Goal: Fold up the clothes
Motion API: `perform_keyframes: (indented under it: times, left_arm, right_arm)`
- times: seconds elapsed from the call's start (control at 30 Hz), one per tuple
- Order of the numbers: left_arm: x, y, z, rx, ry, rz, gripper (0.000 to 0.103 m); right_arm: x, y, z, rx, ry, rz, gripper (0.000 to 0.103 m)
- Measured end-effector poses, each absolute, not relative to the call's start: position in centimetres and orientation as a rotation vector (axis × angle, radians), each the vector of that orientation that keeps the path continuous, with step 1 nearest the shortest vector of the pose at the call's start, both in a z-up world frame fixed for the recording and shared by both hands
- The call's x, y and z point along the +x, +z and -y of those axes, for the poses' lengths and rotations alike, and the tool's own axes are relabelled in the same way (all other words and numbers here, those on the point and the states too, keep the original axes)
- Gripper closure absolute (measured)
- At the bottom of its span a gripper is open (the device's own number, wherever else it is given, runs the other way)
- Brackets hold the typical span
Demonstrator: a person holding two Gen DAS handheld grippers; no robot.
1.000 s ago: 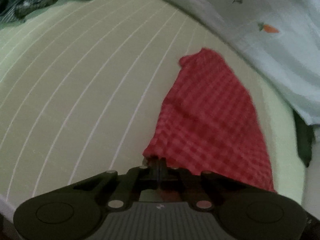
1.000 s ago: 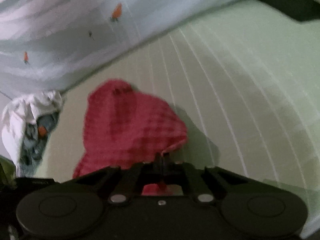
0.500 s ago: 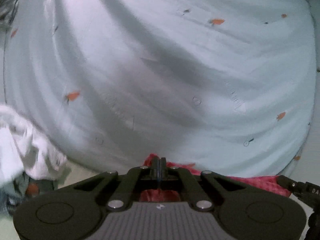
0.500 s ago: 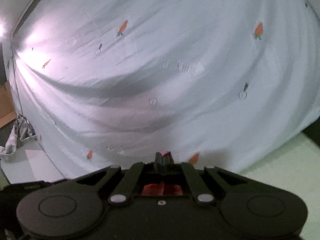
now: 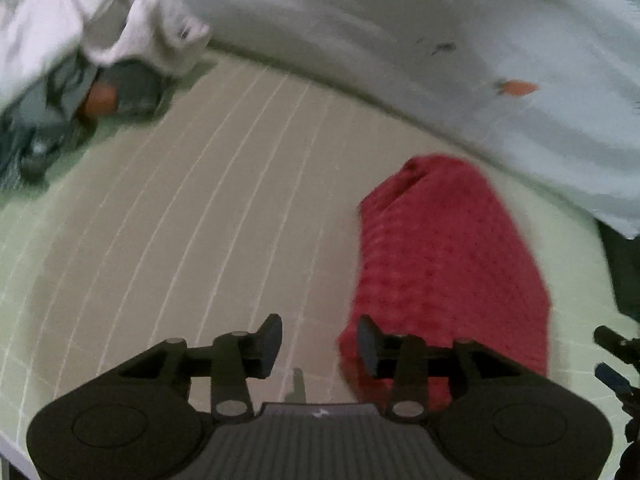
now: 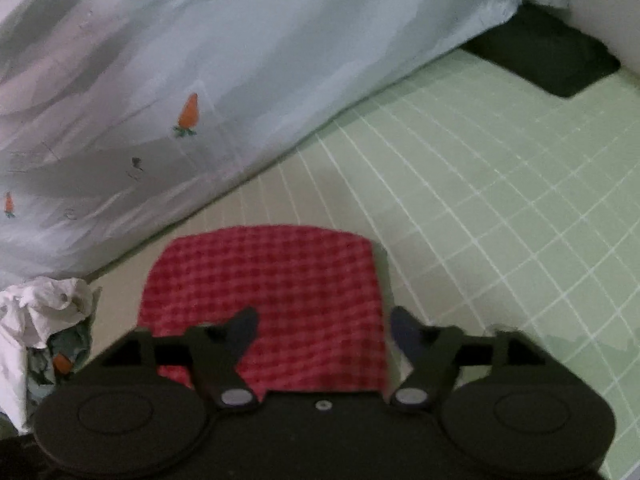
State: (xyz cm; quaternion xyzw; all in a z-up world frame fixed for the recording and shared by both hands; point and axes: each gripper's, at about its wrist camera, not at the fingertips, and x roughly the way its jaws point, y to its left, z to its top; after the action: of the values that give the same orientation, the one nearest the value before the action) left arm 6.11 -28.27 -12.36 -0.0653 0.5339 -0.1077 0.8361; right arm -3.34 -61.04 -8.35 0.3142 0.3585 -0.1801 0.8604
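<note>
A red checked cloth [image 5: 448,264] lies folded flat on the green gridded mat [image 5: 200,220]. In the right wrist view it [image 6: 272,292] lies just ahead of the fingers. My left gripper [image 5: 318,344] is open and empty, with its right finger over the cloth's near left edge. My right gripper [image 6: 322,330] is open and empty, just above the cloth's near right part.
A pale blue sheet with carrot prints [image 6: 180,80] lies along the far side of the mat. A heap of white and grey-green clothes [image 5: 92,52] sits at the far left, also in the right wrist view [image 6: 40,328]. A dark garment [image 6: 548,60] lies at the far right.
Both grippers were shut on the red cloth and lifted it toward the sheet. Now both are open and the cloth lies folded on the mat.
</note>
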Motion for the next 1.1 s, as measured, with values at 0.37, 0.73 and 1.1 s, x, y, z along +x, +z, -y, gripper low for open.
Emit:
perform_keyframes:
  times: [0.37,0.73,1.1]
  left_arm:
    - [8.7,-14.9,27.5,-0.175,-0.156,-1.177,0.053]
    - [7.2,-15.2,27.1,-0.172,-0.093,-1.190,0.052]
    - [3.9,-15.1,28.2,-0.137,-0.090,-1.152,0.046]
  right_arm:
    - [-0.4,-14.7,61.0,0.718,-0.370,-0.945,0.024]
    - [0.7,-14.9,60.1,0.665,-0.200,-1.028,0.102]
    - [-7.0,-5.7,67.1,0.453,-0.436,-0.657,0.097]
